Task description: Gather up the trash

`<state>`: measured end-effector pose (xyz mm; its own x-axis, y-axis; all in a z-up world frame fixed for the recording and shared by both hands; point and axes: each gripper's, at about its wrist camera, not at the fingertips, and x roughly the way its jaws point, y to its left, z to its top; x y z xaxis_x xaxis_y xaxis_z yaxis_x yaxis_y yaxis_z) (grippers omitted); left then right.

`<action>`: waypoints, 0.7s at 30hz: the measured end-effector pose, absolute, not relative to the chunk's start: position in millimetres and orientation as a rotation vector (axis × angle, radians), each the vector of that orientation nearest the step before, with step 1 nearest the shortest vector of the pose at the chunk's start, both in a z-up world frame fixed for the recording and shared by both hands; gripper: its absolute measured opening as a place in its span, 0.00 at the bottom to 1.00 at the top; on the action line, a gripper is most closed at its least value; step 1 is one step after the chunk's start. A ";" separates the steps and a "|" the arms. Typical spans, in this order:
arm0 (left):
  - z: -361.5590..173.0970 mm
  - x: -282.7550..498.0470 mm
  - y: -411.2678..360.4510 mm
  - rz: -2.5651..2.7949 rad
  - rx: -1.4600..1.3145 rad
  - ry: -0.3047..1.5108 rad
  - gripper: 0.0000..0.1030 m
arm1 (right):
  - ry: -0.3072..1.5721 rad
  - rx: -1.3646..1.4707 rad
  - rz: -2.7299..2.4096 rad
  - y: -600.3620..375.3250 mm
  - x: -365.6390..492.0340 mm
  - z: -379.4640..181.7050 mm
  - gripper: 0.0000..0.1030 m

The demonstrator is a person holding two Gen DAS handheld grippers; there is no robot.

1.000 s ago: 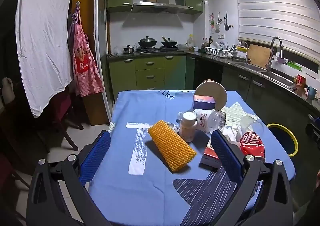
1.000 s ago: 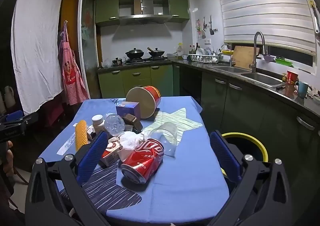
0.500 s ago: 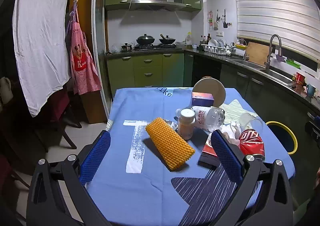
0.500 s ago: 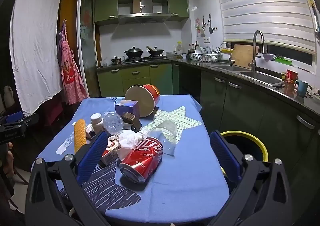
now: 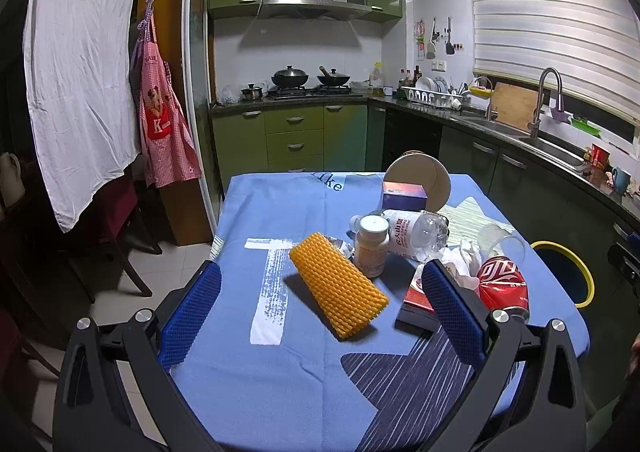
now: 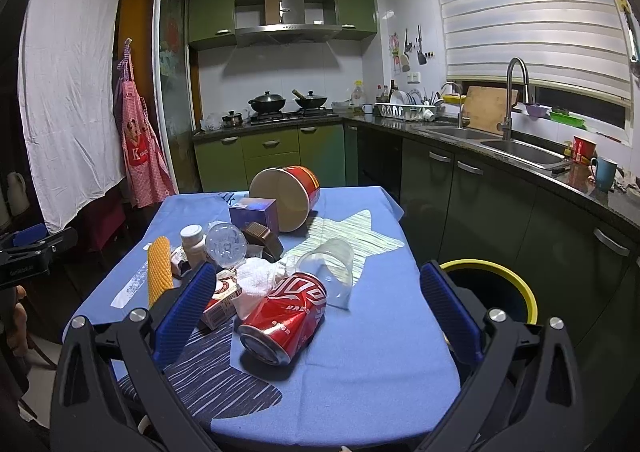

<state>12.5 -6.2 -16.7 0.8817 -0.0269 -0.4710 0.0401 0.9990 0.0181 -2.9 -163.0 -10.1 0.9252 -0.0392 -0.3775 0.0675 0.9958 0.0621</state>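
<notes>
since a second ago both views have crept slightly nearer the trash. the red can (image 6: 286, 314) lies on its side on the blue worktop (image 6: 380, 352), between the spread, empty right tongs (image 6: 318, 306); left tongs (image 5: 320, 308) gape empty around the yellow corn-like roll (image 5: 338, 290).

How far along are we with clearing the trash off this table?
Nothing looks done: the red can, clear plastic cup, water bottle, pill bottle, yellow roller and crumpled tissue all lie on the table. Nothing is in hand; the left gripper and right gripper are open above it. Everything remains to go in the yellow-rimmed bin.
</notes>
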 end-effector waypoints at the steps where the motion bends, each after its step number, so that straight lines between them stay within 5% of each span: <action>1: -17.2 12.6 -6.4 -0.036 0.027 0.491 0.96 | 0.387 0.077 -0.055 -163.6 -2.1 -11.1 0.94; 21: -18.5 14.4 -7.2 -0.042 0.026 0.501 0.96 | 0.396 0.082 -0.054 -162.5 2.2 -15.9 0.94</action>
